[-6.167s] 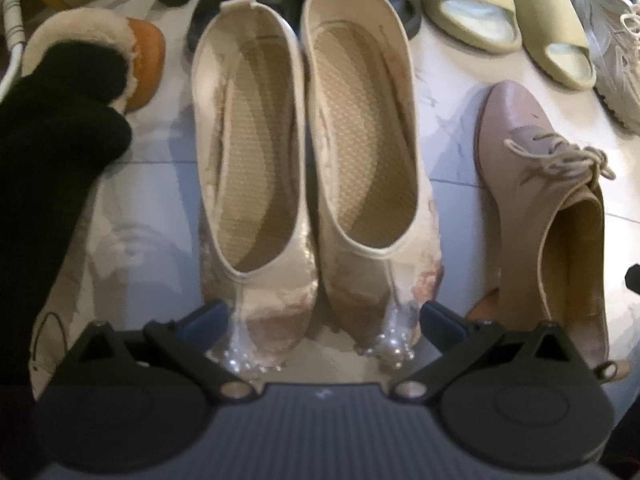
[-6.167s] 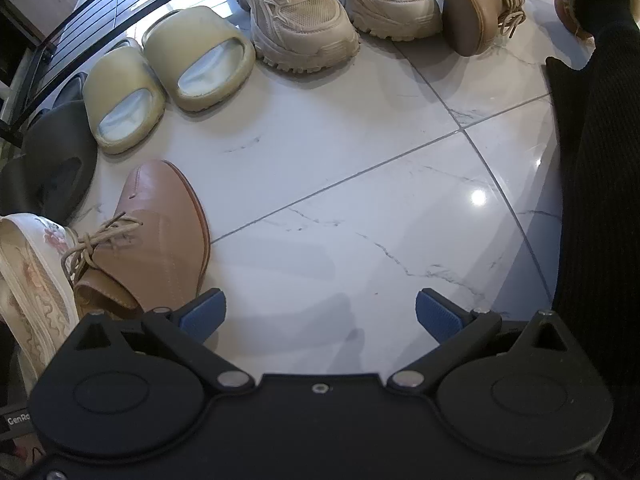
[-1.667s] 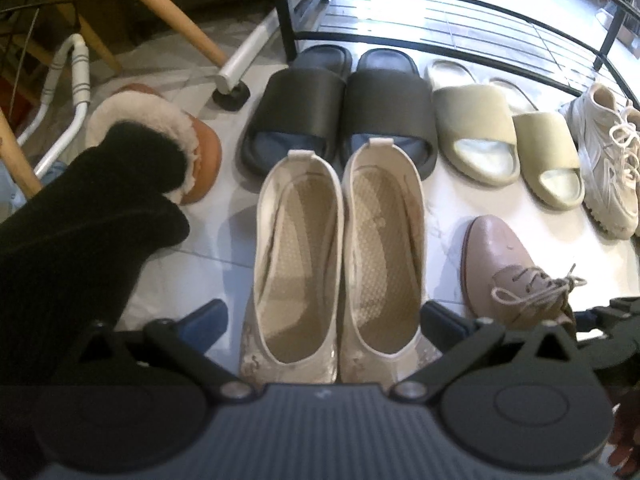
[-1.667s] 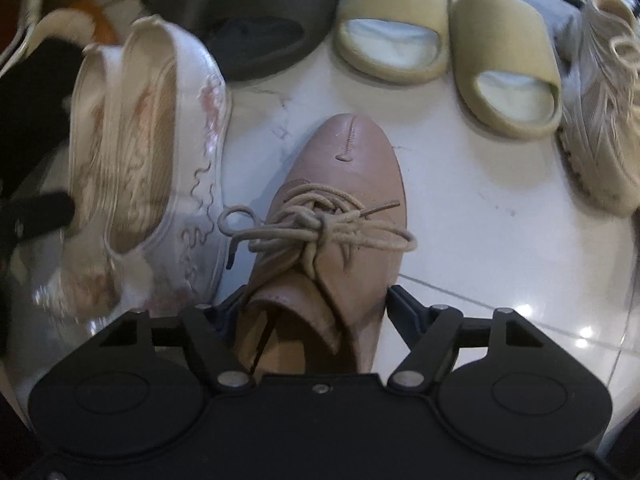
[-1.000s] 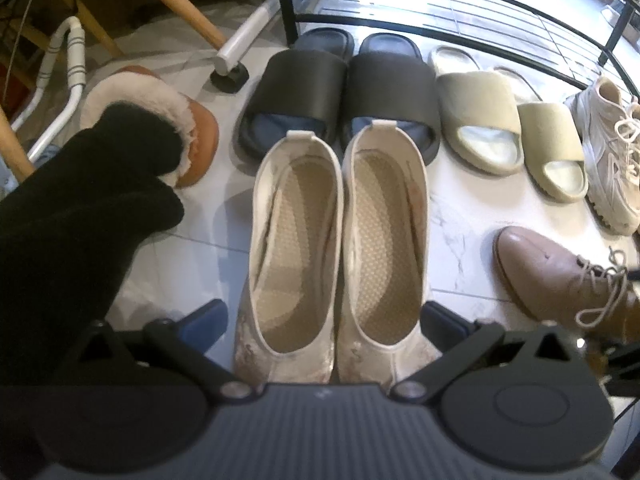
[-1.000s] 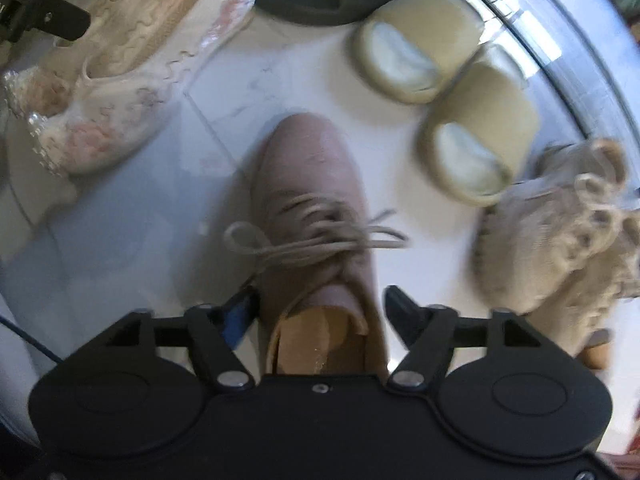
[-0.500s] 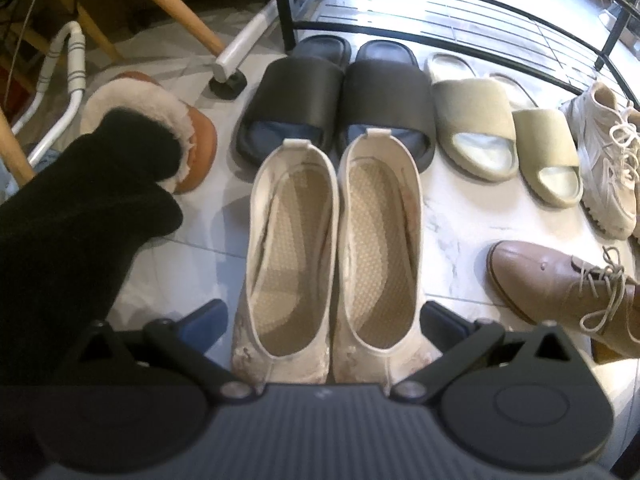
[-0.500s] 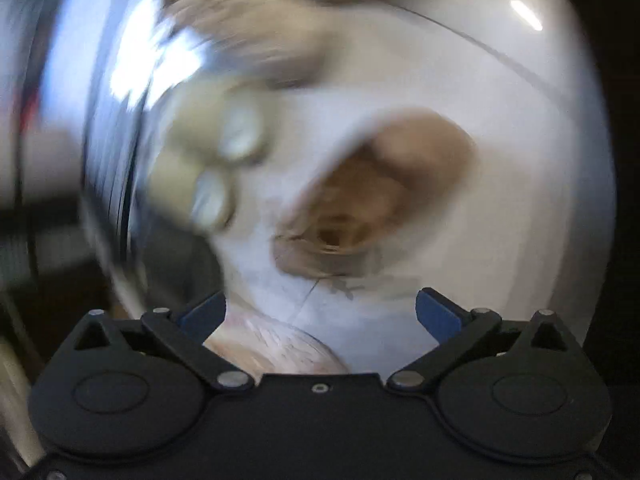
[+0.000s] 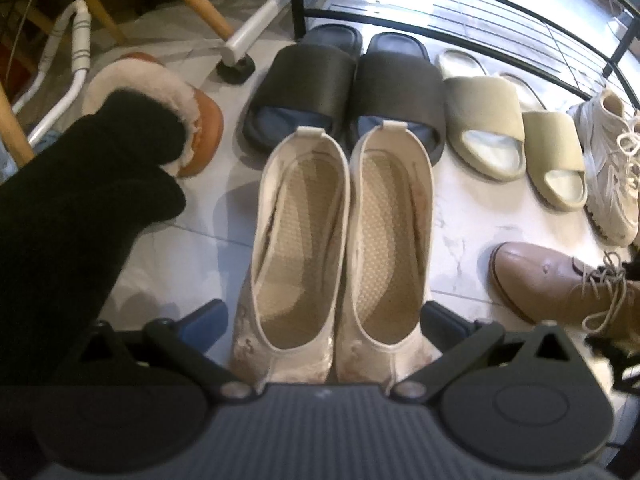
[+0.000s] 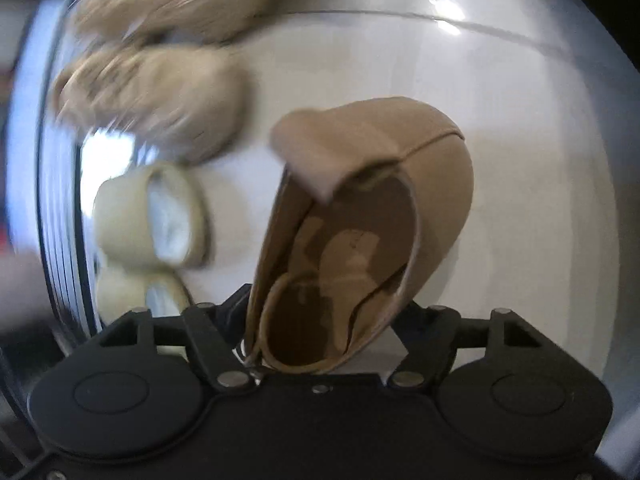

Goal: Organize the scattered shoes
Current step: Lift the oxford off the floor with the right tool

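In the left wrist view my left gripper (image 9: 322,314) is open around the toes of a pair of cream flats (image 9: 344,248) standing side by side on the white floor. A tan lace-up shoe (image 9: 560,284) lies to their right. In the right wrist view my right gripper (image 10: 326,320) is closed on the heel of a second tan lace-up shoe (image 10: 360,216), which hangs tilted over the floor. That view is blurred.
Black slides (image 9: 348,80), beige slides (image 9: 516,132) and cream sneakers (image 9: 612,176) stand in a row before a black wire rack (image 9: 480,4). A fur-lined brown slipper (image 9: 168,104) and my black-clad leg (image 9: 72,220) are at left. Beige slides (image 10: 160,216) and sneakers (image 10: 160,92) also show blurred.
My right gripper let go of the first tan shoe, swung round fast and closed on the second tan shoe. The left gripper has stayed put.
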Demonstrator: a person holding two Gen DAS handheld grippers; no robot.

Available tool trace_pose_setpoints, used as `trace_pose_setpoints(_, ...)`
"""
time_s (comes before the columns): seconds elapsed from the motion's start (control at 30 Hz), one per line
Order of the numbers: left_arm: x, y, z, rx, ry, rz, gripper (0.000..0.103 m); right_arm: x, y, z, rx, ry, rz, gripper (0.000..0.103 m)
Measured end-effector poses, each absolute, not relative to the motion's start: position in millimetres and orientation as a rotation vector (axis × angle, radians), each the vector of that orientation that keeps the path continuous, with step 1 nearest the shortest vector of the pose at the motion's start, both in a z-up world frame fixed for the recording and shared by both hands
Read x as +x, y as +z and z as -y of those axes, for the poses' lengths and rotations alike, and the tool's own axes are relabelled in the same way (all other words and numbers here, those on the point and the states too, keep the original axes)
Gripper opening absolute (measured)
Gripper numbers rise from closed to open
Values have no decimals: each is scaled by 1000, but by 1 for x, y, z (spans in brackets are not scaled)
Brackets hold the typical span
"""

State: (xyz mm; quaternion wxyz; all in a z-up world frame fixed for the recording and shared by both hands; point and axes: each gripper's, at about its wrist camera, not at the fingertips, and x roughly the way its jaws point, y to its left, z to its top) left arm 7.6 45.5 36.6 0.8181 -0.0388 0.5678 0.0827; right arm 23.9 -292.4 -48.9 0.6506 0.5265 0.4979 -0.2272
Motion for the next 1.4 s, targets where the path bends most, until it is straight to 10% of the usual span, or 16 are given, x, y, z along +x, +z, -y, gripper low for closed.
trace_pose_setpoints(0.43, 10, 31, -67, -179, 274, -1222, 102, 121, -34, 208, 272, 258, -1471, 63)
trace_pose_setpoints(1.03, 15, 22, -76, -207, 283, -1258, 102, 155, -56, 144, 450, 319, -1512, 61)
trace_pose_setpoints(1.2, 14, 22, -72, -189, 269, -1256, 102, 147, -52, 151, 469, 297, -1491, 91)
trace_pose_setpoints(1.4, 16, 24, -64, -177, 236, -1238, 102, 114, -4, 177, 346, 297, -1307, 96)
